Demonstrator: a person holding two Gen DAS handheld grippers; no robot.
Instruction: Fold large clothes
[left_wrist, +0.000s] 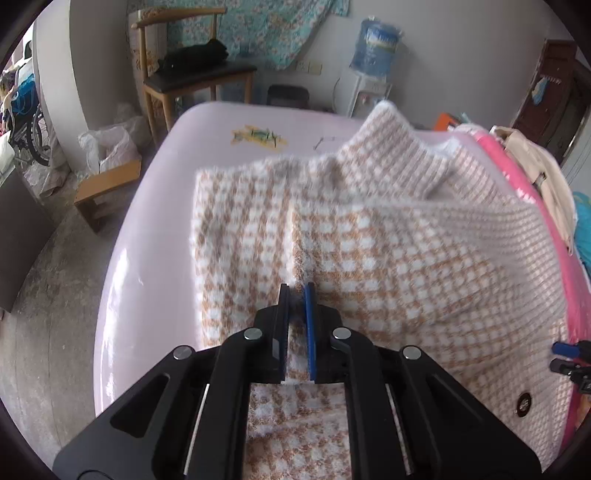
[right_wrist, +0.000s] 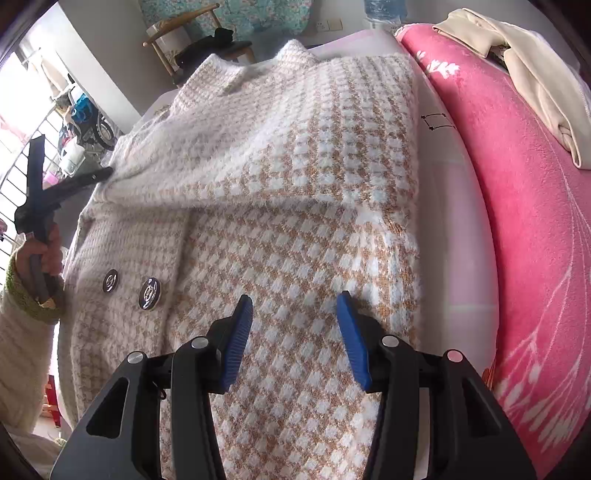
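Two tools: left tool (left_wrist: 296, 290) pinching checked coat (left_wrist: 369, 240), right tool (right_wrist: 295, 299) agape above.

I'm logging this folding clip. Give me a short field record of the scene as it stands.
garment: checked fuzzy coat, spread on the bed, part folded over
surface: pale pink bed sheet
left gripper: shut on a fold of the coat
right gripper: open, above the coat, nothing between the pads
buttons: two dark ones near the left edge
beside: pink blanket
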